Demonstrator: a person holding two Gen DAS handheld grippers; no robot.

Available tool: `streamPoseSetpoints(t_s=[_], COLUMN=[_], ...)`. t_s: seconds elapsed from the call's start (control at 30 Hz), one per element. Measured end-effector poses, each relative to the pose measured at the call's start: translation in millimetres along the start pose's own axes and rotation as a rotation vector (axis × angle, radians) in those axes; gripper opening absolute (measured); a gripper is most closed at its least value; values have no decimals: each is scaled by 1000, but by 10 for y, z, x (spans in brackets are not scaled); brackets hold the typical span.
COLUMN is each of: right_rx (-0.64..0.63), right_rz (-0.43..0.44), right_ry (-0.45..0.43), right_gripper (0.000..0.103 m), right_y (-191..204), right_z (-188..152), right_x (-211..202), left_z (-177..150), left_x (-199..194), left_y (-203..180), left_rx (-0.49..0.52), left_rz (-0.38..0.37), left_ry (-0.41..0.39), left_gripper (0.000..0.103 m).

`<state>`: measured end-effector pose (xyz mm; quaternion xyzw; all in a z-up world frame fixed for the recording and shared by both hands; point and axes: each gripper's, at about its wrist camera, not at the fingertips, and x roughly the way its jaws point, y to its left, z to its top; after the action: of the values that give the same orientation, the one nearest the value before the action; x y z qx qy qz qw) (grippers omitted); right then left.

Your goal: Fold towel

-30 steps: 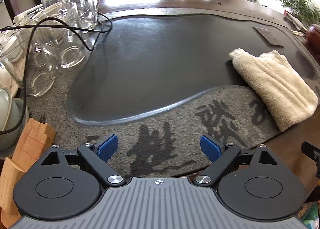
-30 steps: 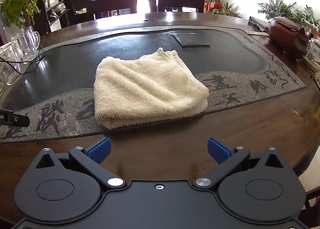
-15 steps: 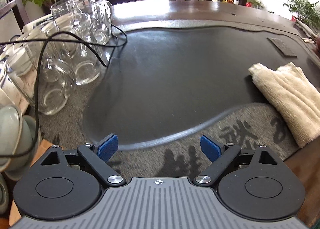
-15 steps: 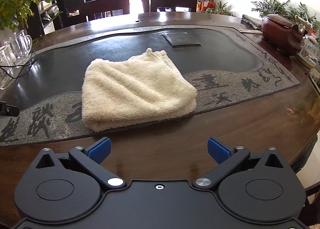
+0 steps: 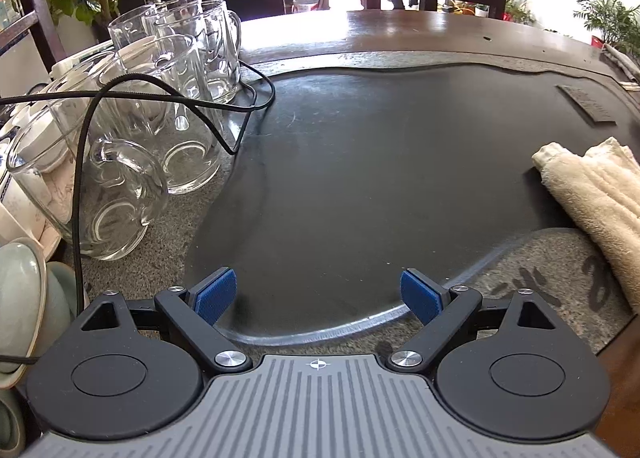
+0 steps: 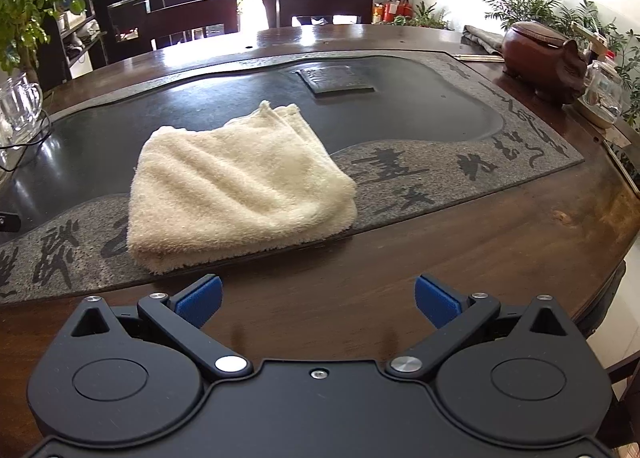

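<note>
A cream towel (image 6: 240,185) lies folded in several layers on the dark stone tea tray (image 6: 420,125), its near edge at the tray's front rim. My right gripper (image 6: 318,300) is open and empty, a short way in front of the towel over the wooden table. In the left wrist view the towel (image 5: 596,193) shows only at the far right edge. My left gripper (image 5: 318,296) is open and empty over the tray's (image 5: 360,177) left part, well left of the towel.
Several glass mugs (image 5: 160,117) and a black cable (image 5: 160,97) crowd the tray's left side, with ceramic cups (image 5: 24,298) nearer. A brown clay pig pot (image 6: 544,61) and a glass jar (image 6: 604,93) stand at the right. Chairs and people are beyond the table.
My left gripper has moved left and away from the towel, which slid to the right edge of its view. My right gripper has shifted slightly; the towel lies still.
</note>
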<state>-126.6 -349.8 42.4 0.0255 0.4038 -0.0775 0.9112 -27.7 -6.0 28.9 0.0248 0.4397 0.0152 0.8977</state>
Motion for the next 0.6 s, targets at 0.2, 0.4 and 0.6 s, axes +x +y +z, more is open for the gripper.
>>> streamPoseSetpoints(t_s=[0.2,0.4,0.6], right_rx=[15,34,47], right_rz=[-19,-39,-53], right_ry=[-7,-17,-25], right_gripper=[103,103,103], right_y=[-100,-199,-273], right_z=[20,57,74], right_x=[19,40,58], left_z=[-13,-19,-26], left_x=[55,106,145], left_y=[29,26,19], left_rx=[-2,6,11], left_rz=[-4,-14,-16], left_ry=[-6,-24,-50], left_gripper=[90,91,94])
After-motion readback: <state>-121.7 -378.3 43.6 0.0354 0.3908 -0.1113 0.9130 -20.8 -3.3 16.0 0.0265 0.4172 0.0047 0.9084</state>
